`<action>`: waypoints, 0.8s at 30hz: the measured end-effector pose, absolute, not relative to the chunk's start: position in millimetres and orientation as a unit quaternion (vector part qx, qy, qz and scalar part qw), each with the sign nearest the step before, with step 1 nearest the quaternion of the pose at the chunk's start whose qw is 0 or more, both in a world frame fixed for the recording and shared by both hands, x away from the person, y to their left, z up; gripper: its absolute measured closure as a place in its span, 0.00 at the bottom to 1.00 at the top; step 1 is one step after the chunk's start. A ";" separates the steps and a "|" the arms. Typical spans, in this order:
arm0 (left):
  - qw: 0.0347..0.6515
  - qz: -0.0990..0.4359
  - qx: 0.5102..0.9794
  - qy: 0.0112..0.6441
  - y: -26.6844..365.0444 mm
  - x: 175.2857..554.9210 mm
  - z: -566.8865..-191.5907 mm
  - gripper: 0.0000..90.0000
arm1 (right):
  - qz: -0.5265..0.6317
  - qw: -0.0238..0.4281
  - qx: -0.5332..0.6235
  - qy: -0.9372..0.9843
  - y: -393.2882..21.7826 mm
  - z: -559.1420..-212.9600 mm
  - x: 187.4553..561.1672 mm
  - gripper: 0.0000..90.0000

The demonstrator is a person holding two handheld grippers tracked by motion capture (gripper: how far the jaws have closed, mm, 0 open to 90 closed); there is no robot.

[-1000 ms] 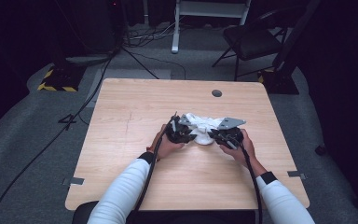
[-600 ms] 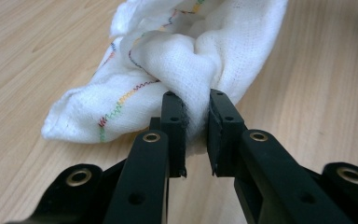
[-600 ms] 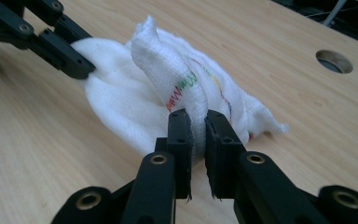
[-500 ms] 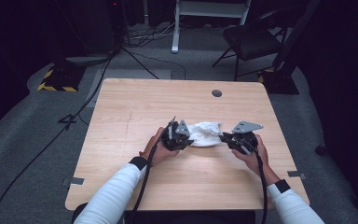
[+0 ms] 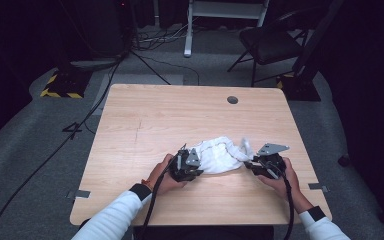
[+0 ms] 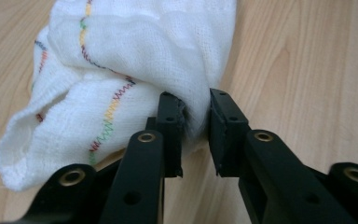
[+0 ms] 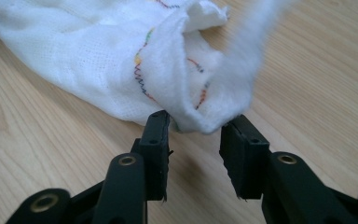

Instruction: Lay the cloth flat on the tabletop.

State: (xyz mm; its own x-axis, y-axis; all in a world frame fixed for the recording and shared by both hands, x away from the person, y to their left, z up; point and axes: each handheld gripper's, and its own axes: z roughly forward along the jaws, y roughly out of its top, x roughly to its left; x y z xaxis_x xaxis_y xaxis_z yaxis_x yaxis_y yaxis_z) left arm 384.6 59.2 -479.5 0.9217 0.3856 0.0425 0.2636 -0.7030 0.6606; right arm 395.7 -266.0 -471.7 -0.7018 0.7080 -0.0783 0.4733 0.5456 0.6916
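Note:
A white cloth (image 5: pixel 220 156) with coloured zigzag stitching lies crumpled on the wooden table (image 5: pixel 180 115), stretched between my two grippers. My left gripper (image 5: pixel 194 161) is at the cloth's left end. In the left gripper view its jaws (image 6: pixel 196 116) pinch a fold of the cloth (image 6: pixel 135 56); they have just opened slightly but still hold it. My right gripper (image 5: pixel 251 164) is at the cloth's right end. In the right gripper view its jaws (image 7: pixel 196 126) have just been opening and stand apart, with a loose corner of the cloth (image 7: pixel 98 51) lying between the tips.
A round cable hole (image 5: pixel 232 99) sits near the table's far edge. Beyond the table are a black chair (image 5: pixel 270 42), a white stand (image 5: pixel 225 10), floor cables and a yellow-and-black striped block (image 5: pixel 60 85). Bare wood surrounds the cloth.
Both hands have moved apart and toward the near edge, drawing the bunched cloth out wider. The right gripper's jaws have opened.

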 end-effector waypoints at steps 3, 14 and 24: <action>0.344 0.094 0.916 0.184 67.3 381.8 -478.0 0.76 | 0.330 0.172 0.355 0.858 -275.7 -471.6 393.5 0.62; 0.369 0.125 0.889 0.241 106.9 391.9 -461.9 0.56 | 0.359 0.203 0.382 0.827 -302.4 -457.9 389.4 0.55; 0.356 0.128 0.887 0.265 100.7 438.6 -471.7 0.53 | 0.357 0.184 0.322 0.857 -262.8 -460.8 387.2 0.55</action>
State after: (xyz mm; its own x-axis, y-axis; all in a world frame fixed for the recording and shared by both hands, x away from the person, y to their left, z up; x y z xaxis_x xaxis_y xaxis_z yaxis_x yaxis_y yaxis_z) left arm 438.6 100.7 -471.7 0.8262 0.5620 0.0391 0.3794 -0.6064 0.6988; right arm 387.2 -262.8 -460.8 -0.7244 0.6840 -0.0856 0.4207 0.5370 0.7313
